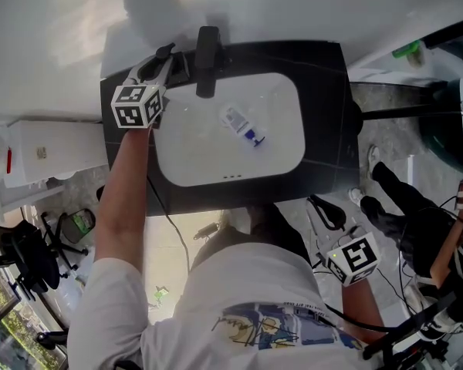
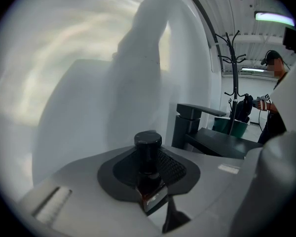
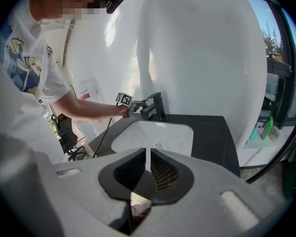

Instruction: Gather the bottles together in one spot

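While clamped in left gripper [image 1: 166, 64] at back-left corner of black desk [image 1: 324, 75]: small dark bottle [image 2: 148, 154], black round cap. Lying diagonally in white sink basin [image 1: 285, 153], right of that gripper, nearer it: white blue-capped bottle [image 1: 241, 126]. Nearly closed, empty, off desk: right gripper [image 3: 148, 167].

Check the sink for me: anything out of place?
Yes. A small white bottle with a blue end lies on its side in the basin, away from the dark bottle that the left gripper holds by the tap.
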Motion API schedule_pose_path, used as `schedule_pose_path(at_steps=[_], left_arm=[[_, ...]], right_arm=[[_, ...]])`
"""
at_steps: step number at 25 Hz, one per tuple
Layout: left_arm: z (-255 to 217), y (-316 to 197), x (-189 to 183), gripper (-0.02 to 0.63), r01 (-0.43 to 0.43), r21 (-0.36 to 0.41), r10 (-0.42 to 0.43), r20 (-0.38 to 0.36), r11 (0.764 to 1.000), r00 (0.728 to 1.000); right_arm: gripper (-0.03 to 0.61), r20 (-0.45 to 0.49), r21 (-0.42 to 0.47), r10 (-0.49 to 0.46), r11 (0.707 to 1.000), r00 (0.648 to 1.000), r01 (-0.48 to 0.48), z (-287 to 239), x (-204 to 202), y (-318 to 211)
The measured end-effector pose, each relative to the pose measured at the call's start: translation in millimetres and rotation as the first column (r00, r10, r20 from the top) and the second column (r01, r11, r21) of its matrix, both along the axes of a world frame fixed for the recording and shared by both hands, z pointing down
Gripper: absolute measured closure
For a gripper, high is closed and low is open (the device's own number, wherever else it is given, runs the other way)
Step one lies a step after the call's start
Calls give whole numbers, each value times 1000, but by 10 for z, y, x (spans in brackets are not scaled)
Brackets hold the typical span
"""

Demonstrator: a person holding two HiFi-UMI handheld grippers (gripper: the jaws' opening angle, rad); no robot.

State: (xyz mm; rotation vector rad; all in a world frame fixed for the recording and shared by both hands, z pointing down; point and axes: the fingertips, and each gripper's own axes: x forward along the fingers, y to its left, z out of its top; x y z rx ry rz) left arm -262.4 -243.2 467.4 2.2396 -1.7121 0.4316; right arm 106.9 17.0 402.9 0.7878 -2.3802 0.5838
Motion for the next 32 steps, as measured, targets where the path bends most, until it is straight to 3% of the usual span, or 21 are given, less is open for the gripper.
schedule_pose_path(at_steps=[10, 13, 18, 27, 32], left_arm=[[34, 34, -46, 517, 18, 13, -18, 12, 1000, 1000], [69, 54, -48, 457, 13, -1, -13, 20, 1000, 1000], [57, 100, -48, 431, 18, -6, -18, 27, 1000, 999], [-119, 389, -249, 433, 61, 7, -61, 37, 998, 997], [-134, 693, -120, 437, 53, 6, -53, 34, 999, 998]], right_arm=[[548, 11, -5, -6, 1000, 1000, 6, 32, -69, 11], [548, 14, -2, -8, 1000, 1000, 8, 31, -94, 26], [548, 16, 5, -5, 1000, 1000, 5, -1, -91, 75], [548, 31, 34, -41, 999, 999, 40, -34, -333, 131], [548, 47, 64, -19, 998, 999, 16, -114, -341, 284]])
